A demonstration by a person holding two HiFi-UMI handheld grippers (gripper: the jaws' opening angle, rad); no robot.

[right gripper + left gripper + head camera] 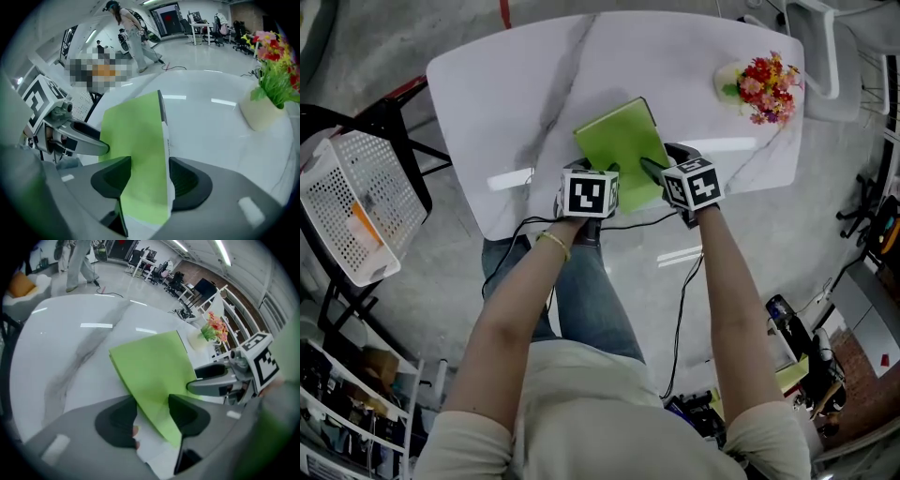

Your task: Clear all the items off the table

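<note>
A green book (623, 141) lies at the near side of the white marble table (516, 94), its near edge between my two grippers. In the left gripper view the left gripper (152, 416) has the book's near corner (150, 366) filling its jaws, the green cover against one pad and the white pages against the other. My right gripper (150, 180) is shut on the other near corner (136, 136), the white page edge by its right pad. From the head view the left gripper (605, 172) and right gripper (661, 169) stand close together at the table's front edge.
A pot of red and yellow flowers (766, 86) stands at the table's far right corner. A white perforated basket (356, 206) rests on a black stand left of the table. A white chair (825, 56) stands behind the flowers. Cables run down from the grippers.
</note>
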